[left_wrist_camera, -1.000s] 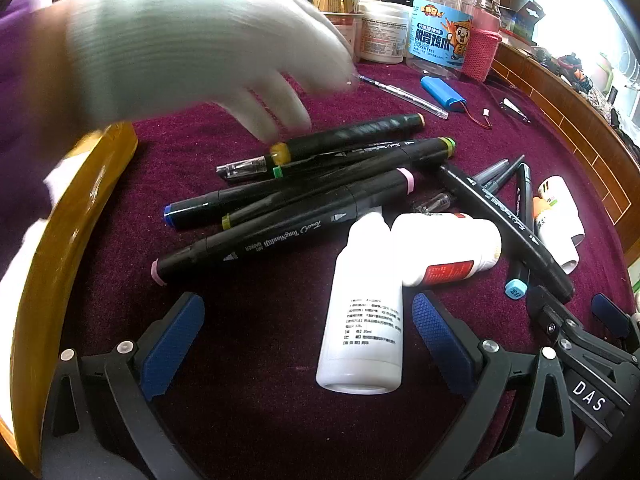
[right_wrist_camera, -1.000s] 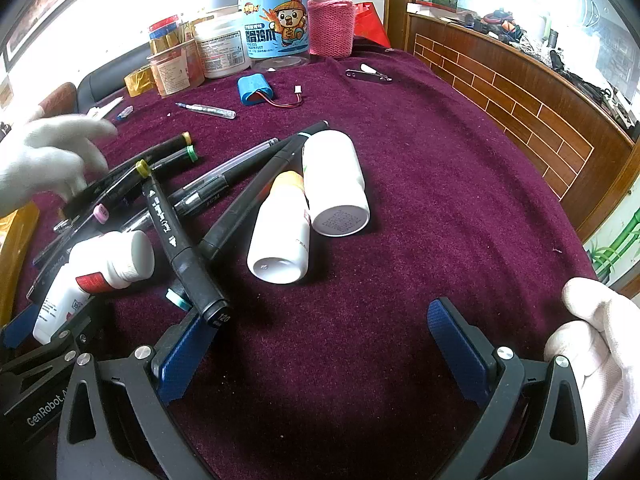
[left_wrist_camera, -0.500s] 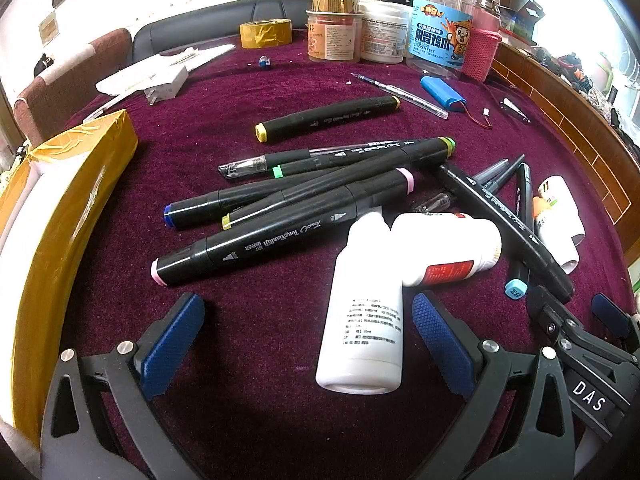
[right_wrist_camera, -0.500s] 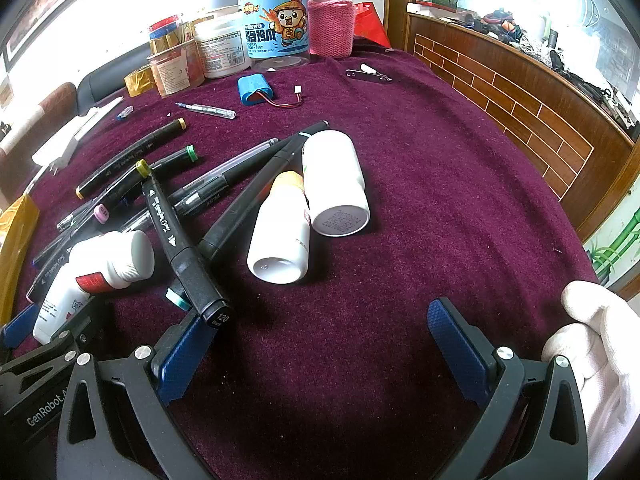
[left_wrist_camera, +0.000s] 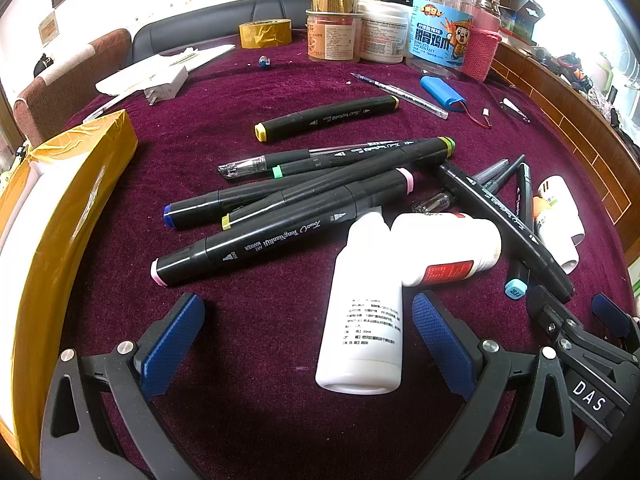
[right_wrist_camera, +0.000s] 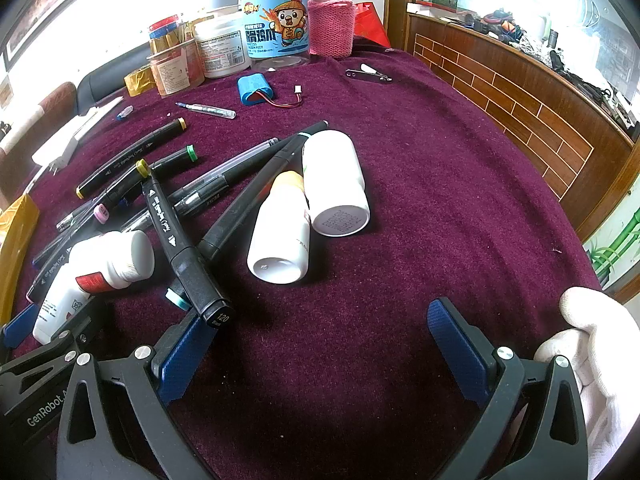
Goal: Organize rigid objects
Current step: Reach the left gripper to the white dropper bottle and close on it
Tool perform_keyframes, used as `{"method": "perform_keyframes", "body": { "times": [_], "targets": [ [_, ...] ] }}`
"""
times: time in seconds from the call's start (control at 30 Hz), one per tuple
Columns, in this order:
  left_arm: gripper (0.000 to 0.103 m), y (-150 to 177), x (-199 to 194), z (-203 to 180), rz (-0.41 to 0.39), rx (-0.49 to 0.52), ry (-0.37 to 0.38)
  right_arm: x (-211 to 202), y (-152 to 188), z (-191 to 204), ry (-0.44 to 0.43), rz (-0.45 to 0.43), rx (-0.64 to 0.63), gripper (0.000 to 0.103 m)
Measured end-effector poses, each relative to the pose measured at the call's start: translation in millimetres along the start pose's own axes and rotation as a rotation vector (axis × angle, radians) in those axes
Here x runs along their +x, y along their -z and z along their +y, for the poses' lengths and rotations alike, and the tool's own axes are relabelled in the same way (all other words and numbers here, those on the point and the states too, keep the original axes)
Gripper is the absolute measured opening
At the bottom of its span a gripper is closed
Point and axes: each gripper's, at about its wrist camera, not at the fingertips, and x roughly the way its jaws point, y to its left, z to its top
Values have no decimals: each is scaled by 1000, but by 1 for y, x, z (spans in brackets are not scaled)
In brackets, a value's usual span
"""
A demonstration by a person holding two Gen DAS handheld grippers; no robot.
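Several black art markers (left_wrist_camera: 288, 236) lie in a loose heap on the purple cloth, with one yellow-capped marker (left_wrist_camera: 326, 118) apart behind them. A white bottle (left_wrist_camera: 366, 316) lies between the fingers of my open left gripper (left_wrist_camera: 308, 340), and a red-labelled white bottle (left_wrist_camera: 448, 254) leans on it. In the right wrist view two more white bottles (right_wrist_camera: 336, 178) (right_wrist_camera: 282, 232) lie side by side past my open right gripper (right_wrist_camera: 320, 344). A black marker (right_wrist_camera: 180, 244) reaches down to its left fingertip (right_wrist_camera: 182, 354). Nothing is held.
A yellow-taped box (left_wrist_camera: 60, 208) stands at the left. Jars (left_wrist_camera: 440, 28), tape roll (left_wrist_camera: 266, 33), a pink-sleeved bottle (right_wrist_camera: 331, 12), a blue battery pack (right_wrist_camera: 256, 88), a clear pen (left_wrist_camera: 400, 94) and nail clippers (right_wrist_camera: 368, 76) sit at the back. A white-gloved hand (right_wrist_camera: 596, 344) holds the right gripper. A wooden ledge (right_wrist_camera: 520, 92) runs along the right.
A gloved hand that hovered over the markers one second ago has withdrawn. The yellow-capped marker now lies apart, farther back from the heap. Both grippers stay still.
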Motion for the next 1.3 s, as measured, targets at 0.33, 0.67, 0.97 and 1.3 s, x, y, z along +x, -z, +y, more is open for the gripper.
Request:
{"method": "perform_keyframes", "body": {
  "times": [0.33, 0.67, 0.97, 1.3],
  "targets": [
    [103, 0, 0, 0, 0, 0, 1, 0, 0, 0, 0, 0, 0, 102],
    [103, 16, -12, 8, 67, 142, 104, -1, 1, -1, -6, 0, 1, 102],
    [103, 20, -15, 7, 65, 149, 101, 0, -1, -4, -55, 137, -89, 102],
    [103, 23, -18, 11, 60, 146, 126, -38, -1, -10, 7, 72, -109, 97]
  ]
}}
